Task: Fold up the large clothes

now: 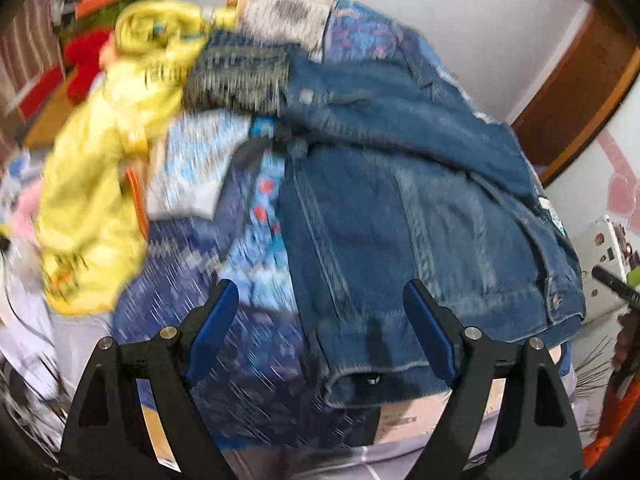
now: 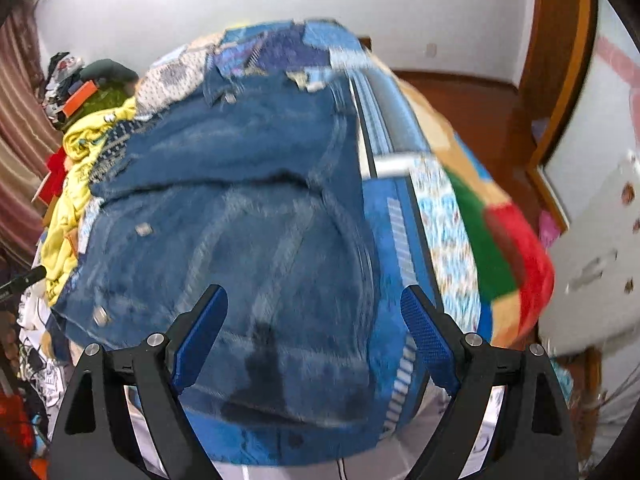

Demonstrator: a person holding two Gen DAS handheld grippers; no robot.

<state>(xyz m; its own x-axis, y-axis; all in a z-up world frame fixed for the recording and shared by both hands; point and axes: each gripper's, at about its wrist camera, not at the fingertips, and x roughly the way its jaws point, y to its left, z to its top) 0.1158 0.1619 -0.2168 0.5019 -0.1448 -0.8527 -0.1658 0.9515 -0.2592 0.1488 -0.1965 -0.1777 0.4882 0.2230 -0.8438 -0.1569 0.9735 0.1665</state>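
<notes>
A blue denim jacket (image 1: pixel 400 208) lies partly folded on the bed, a sleeve laid across its upper part and a cuff at the near edge. It also shows in the right wrist view (image 2: pixel 248 220). My left gripper (image 1: pixel 320 300) is open and empty, hovering above the jacket's near left edge. My right gripper (image 2: pixel 314 304) is open and empty above the jacket's lower right part. Both views are blurred by motion.
A yellow garment (image 1: pixel 96 184) and other crumpled clothes lie piled at the left. The patterned blue bedspread (image 1: pixel 248 380) covers the bed; a patchwork blanket with red and green (image 2: pixel 504 248) hangs at the right edge. A wooden door frame (image 1: pixel 580 92) stands beyond.
</notes>
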